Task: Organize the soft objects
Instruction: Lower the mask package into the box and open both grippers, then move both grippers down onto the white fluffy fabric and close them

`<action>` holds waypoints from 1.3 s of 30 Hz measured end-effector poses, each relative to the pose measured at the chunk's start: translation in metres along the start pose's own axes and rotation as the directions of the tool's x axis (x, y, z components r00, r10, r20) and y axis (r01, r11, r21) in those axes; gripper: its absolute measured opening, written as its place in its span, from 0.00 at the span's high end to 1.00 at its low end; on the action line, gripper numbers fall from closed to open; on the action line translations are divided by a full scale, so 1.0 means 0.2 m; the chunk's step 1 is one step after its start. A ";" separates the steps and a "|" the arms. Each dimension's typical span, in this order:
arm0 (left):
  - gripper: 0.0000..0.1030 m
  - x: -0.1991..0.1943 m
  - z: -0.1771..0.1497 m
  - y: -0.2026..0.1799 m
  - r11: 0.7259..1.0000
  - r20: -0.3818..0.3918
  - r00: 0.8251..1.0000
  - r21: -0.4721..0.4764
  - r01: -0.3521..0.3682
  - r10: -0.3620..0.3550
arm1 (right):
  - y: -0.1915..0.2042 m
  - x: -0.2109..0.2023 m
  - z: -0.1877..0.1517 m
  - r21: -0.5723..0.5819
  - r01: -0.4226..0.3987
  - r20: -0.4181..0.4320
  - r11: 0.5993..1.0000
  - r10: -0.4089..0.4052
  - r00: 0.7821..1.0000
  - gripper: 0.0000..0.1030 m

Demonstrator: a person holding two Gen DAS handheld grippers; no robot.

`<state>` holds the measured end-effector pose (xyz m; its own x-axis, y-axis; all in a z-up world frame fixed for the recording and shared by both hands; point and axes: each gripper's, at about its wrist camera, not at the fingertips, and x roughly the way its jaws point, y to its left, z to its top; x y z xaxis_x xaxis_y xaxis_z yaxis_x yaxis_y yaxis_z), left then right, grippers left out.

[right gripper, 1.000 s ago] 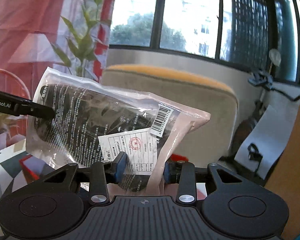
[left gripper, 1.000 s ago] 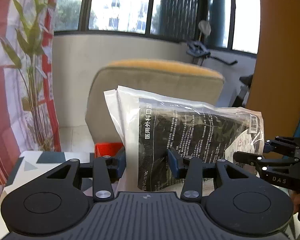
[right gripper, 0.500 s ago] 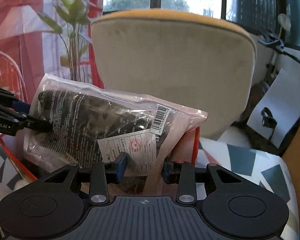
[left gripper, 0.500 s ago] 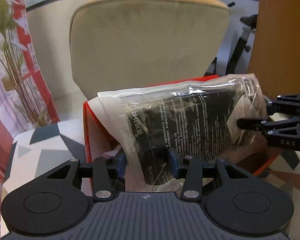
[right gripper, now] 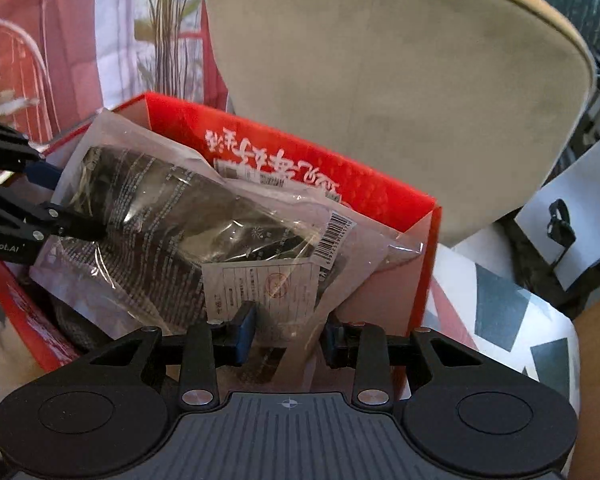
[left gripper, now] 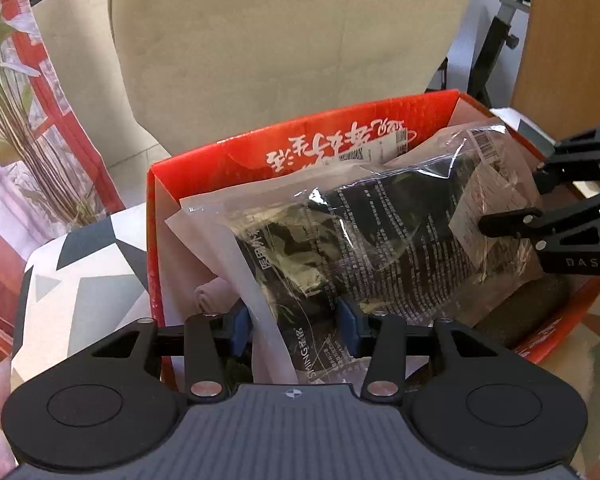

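Observation:
A clear plastic bag of black masks (left gripper: 380, 232) (right gripper: 172, 216), with a white label and a barcode, lies slanted across the top of an open red cardboard box (left gripper: 300, 140) (right gripper: 300, 148). My left gripper (left gripper: 296, 320) is shut on the bag's printed end. The right gripper (right gripper: 288, 328) is shut on the label end. Each gripper shows in the other's view: the right gripper (left gripper: 536, 196) at the box's right side, the left gripper (right gripper: 60, 200) at its left. The bag hides much of the box's inside.
Under the bag the box holds a rolled beige cloth (left gripper: 212, 296), a dark soft item (left gripper: 532, 304) and another packet (left gripper: 380, 152). The box stands on a table with a geometric cloth (left gripper: 80, 280). A beige chair back (left gripper: 280, 40) stands right behind it, a wooden panel (left gripper: 572, 40) to the right.
Both grippers have tilted downward and carried the bag from mid-air in front of the chair down onto the red box. The box has come fully into view.

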<state>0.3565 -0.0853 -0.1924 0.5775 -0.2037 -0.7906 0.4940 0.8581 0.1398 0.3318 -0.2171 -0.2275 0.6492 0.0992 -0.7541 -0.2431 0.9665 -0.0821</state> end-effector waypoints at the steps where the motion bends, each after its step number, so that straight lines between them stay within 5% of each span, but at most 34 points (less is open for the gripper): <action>1: 0.53 0.01 0.00 0.00 1.000 -0.007 1.000 0.002 -0.001 0.001 | 0.01 0.02 0.01 -0.016 0.003 -0.014 1.000 -0.003 1.000 0.70; 12: 0.53 0.06 0.02 -0.02 1.000 -0.037 0.999 0.025 -0.013 0.014 | 0.02 0.12 0.03 -0.040 0.012 -0.056 0.999 -0.014 0.998 0.70; 18: 0.30 0.02 0.00 0.02 1.000 -0.005 1.000 0.013 0.006 -0.006 | 0.02 0.08 0.00 -0.033 0.035 -0.030 0.999 -0.036 0.999 0.67; 20: 0.25 -0.01 -0.01 0.01 1.000 0.018 1.000 0.026 -0.009 0.008 | 0.03 0.05 -0.01 -0.024 0.088 -0.004 0.996 -0.089 0.996 0.45; 26: 0.17 -0.20 -0.04 0.06 0.997 0.145 0.987 -0.023 -0.067 0.070 | 0.03 -0.08 -0.05 0.025 0.183 0.119 0.983 -0.185 0.976 0.20; 34: 0.17 -0.40 -0.16 0.07 0.995 0.304 0.950 -0.086 -0.043 0.067 | 0.00 -0.35 -0.17 0.200 0.095 0.356 0.975 -0.163 0.920 0.12; 39: 0.17 -0.51 -0.31 0.04 0.992 0.359 0.933 -0.124 0.021 0.025 | 0.02 -0.51 -0.34 0.249 0.021 0.485 0.968 -0.143 0.863 0.12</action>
<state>0.2611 -0.0274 -0.1473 0.7847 -0.3380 -0.5197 0.4216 0.9055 0.0476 0.2160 -0.2389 -0.1949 0.9443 0.0620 -0.3233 -0.0425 0.9969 0.0669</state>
